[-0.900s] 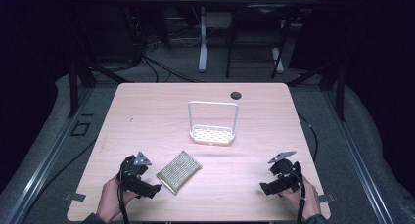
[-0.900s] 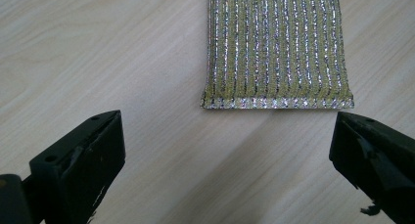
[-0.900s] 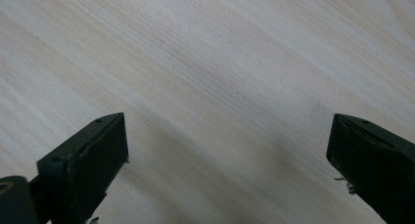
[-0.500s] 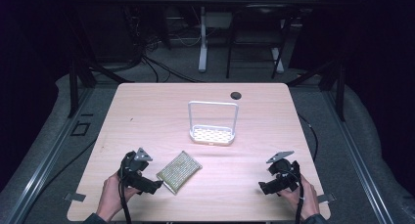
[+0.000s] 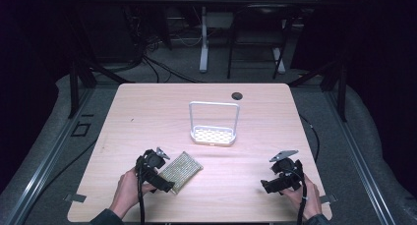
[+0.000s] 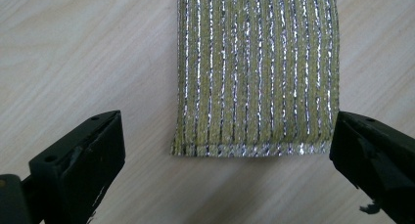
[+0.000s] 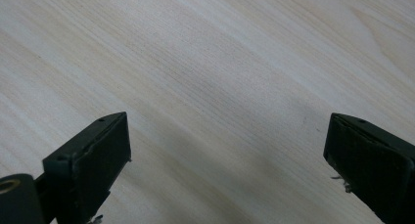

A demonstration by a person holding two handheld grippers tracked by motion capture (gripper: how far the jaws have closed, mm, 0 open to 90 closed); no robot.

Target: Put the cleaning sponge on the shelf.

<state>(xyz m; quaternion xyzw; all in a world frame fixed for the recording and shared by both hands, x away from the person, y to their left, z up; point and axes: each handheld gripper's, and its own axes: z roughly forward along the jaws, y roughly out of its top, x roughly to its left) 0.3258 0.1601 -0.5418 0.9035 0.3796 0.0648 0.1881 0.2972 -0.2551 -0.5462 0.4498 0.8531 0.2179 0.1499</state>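
The flat scouring pad [image 5: 181, 169] lies near the table's [image 5: 147, 112] front-left, long axis running diagonally toward the white wire rack [image 5: 213, 134]; the left gripper [image 6: 225, 150] straddles its near short end, jaws spread wide, gripping nothing — yellow-green weave with silver stripes; the right gripper [image 7: 227, 155] gapes equally wide over bare pale wood.

tongs [image 6: 227, 170] wide apart | striped sponge [image 6: 257, 70] between | table [image 6: 73, 53]

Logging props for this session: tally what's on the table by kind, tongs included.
Sponge cloth, yellow-green with silver stripes: 1
White wire rack: 1
Black tongs, left and right: 2
Total: 4
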